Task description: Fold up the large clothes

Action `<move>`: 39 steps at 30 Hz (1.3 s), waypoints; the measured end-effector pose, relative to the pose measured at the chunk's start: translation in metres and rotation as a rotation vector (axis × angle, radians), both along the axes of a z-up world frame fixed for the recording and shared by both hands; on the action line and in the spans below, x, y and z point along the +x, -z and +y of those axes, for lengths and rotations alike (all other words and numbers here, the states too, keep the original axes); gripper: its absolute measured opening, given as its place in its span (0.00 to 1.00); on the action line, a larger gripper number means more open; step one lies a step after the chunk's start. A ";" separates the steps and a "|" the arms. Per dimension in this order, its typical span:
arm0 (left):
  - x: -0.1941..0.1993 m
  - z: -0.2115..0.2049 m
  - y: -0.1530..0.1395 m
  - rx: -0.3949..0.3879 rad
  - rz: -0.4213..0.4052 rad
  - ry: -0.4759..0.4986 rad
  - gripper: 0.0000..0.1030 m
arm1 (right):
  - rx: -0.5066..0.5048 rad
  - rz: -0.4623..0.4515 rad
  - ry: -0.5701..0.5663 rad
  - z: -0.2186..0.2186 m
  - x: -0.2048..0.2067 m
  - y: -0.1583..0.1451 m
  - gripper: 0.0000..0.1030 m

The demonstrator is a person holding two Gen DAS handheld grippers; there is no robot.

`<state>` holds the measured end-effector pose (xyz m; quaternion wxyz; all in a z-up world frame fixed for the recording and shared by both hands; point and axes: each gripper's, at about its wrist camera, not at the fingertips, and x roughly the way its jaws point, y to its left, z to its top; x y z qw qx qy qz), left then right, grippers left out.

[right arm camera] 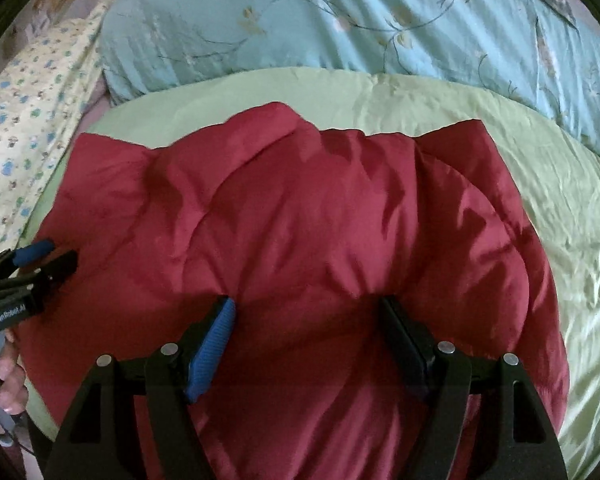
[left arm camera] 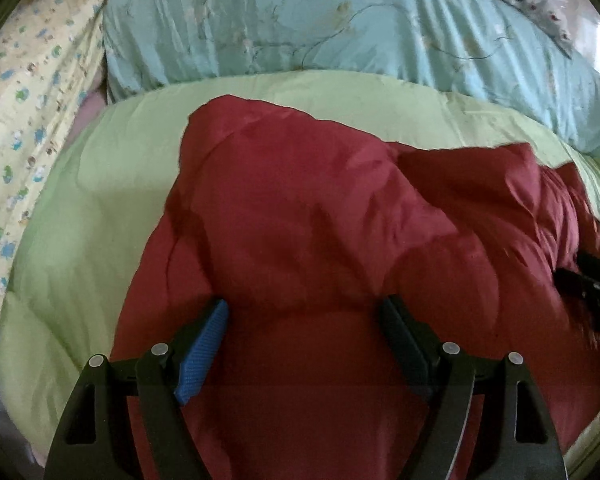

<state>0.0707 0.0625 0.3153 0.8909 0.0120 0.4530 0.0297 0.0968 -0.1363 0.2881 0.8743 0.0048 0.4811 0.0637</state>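
Note:
A dark red padded garment [left arm camera: 320, 216] lies bunched on a light green quilt [left arm camera: 80, 216]; it fills the middle of the right wrist view [right arm camera: 300, 216] too. My left gripper [left arm camera: 306, 308] is open, its fingers spread wide just above the garment's near part, holding nothing. My right gripper [right arm camera: 308, 308] is open too, fingers spread over the garment's near middle. The left gripper shows at the left edge of the right wrist view [right arm camera: 46, 254], over the garment's left edge. The right gripper shows blurred at the right edge of the left wrist view [left arm camera: 592, 280].
A pale blue floral duvet [left arm camera: 340, 28] lies piled behind the green quilt [right arm camera: 560, 208]. A yellow patterned sheet [left arm camera: 24, 120] runs along the left. A hand [right arm camera: 10, 380] holds the left gripper's handle at the lower left.

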 end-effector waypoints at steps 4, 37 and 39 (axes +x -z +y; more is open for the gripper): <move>0.037 0.004 0.004 -0.009 0.048 -0.032 0.77 | 0.012 0.022 0.032 -0.009 0.016 0.000 0.73; 0.028 0.046 0.021 -0.159 -0.052 -0.203 0.78 | 0.160 -0.042 0.241 -0.073 0.044 0.029 0.68; 0.005 0.035 0.011 -0.163 -0.063 -0.164 0.78 | 0.159 -0.044 0.240 -0.074 0.044 0.030 0.68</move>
